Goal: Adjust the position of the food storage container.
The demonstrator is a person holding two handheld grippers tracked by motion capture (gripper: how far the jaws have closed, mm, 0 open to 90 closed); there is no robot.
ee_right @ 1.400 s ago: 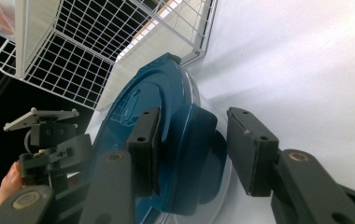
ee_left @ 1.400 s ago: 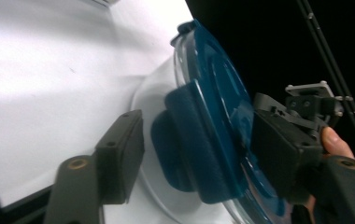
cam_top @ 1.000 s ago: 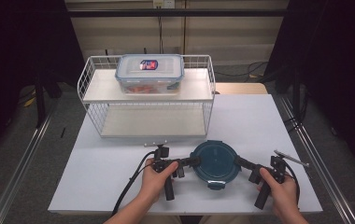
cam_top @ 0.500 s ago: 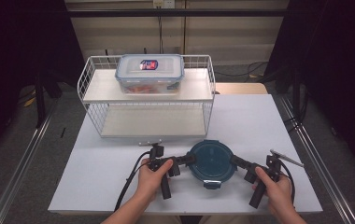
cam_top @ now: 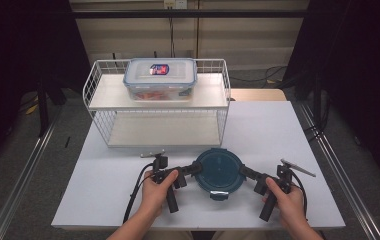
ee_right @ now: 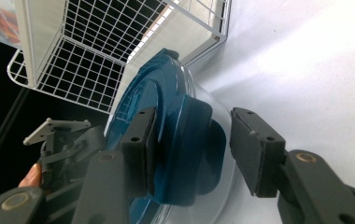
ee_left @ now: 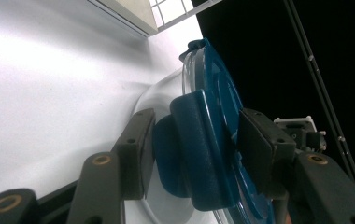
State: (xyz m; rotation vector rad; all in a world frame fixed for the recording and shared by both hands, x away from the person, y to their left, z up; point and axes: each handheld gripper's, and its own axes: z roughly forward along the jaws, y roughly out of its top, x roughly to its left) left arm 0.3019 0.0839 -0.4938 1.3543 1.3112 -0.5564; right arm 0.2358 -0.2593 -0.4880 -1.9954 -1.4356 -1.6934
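The largest thing is the white table, on which a white wire rack is set at the far side, so that the near half is left free for the work. On the upper shelf of the rack a rectangular box with a clear clip-on lid is kept, well apart from the hands. The round container with the dark blue lid is placed flat on the table near the front edge, just before the rack and between the two hands, probably so that both sides can be reached at once. It is approached from opposite sides: the left gripper is held level by the left hand and the right gripper by the right hand. In the left gripper view the left side flap of the lid is pinched between the two pads, which lie against it above and below. In the right gripper view the jaws are set around the right side flap, but only the pad on the lid top is touching; the other pad is parted from the flap, so this gripper is spread and nothing is held by it. It is judged that the flaps are being worked so that the lid can be unlocked or locked.
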